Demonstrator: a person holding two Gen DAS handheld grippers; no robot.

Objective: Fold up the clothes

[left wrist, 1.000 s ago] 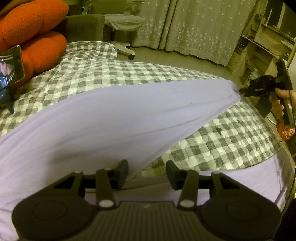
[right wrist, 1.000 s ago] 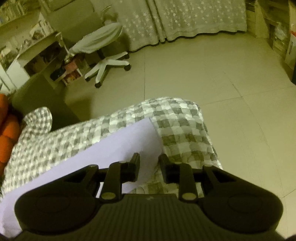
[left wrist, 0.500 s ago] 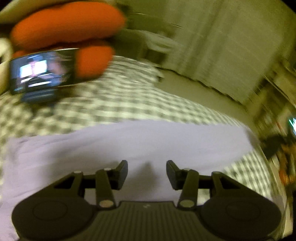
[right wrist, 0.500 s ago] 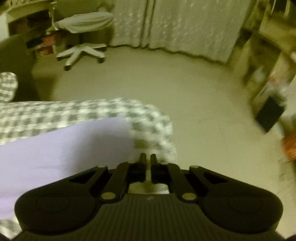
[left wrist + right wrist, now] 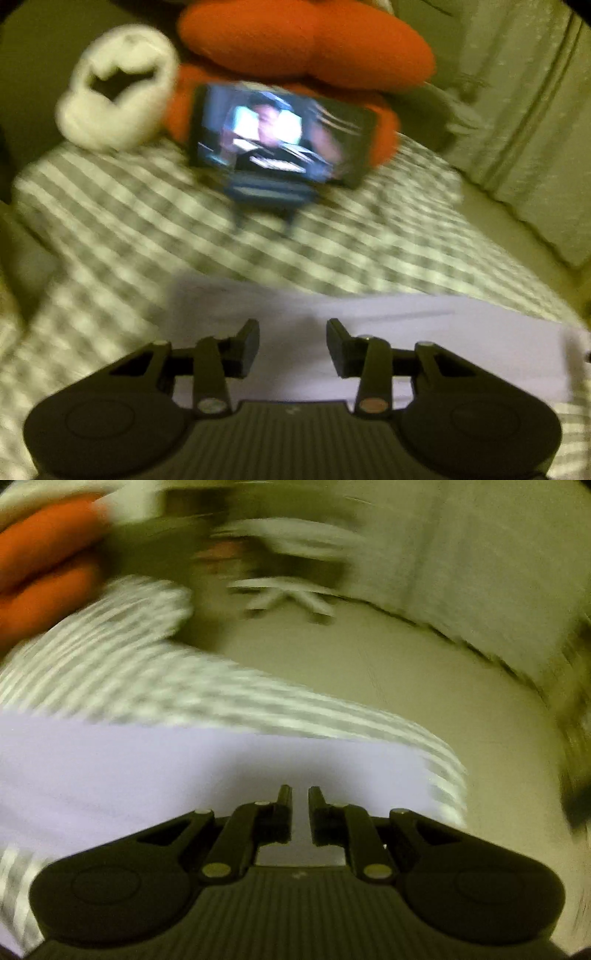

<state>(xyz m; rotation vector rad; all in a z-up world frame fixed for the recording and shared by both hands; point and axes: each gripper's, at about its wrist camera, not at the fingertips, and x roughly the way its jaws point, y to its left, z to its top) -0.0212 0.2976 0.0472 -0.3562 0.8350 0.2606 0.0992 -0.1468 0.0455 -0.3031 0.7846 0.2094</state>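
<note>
We see the lilac garment [image 5: 369,332] lying flat on the checked bedcover [image 5: 332,251], on the near side of the phone [image 5: 280,133] propped against the orange cushion [image 5: 306,40]. Our left gripper [image 5: 291,343] hovers over the cloth, jaws apart and closing, nothing between them. Our right gripper [image 5: 300,812] hangs over the garment's end farthest from the phone, jaws narrowly parted and opening, gripping nothing.
</note>
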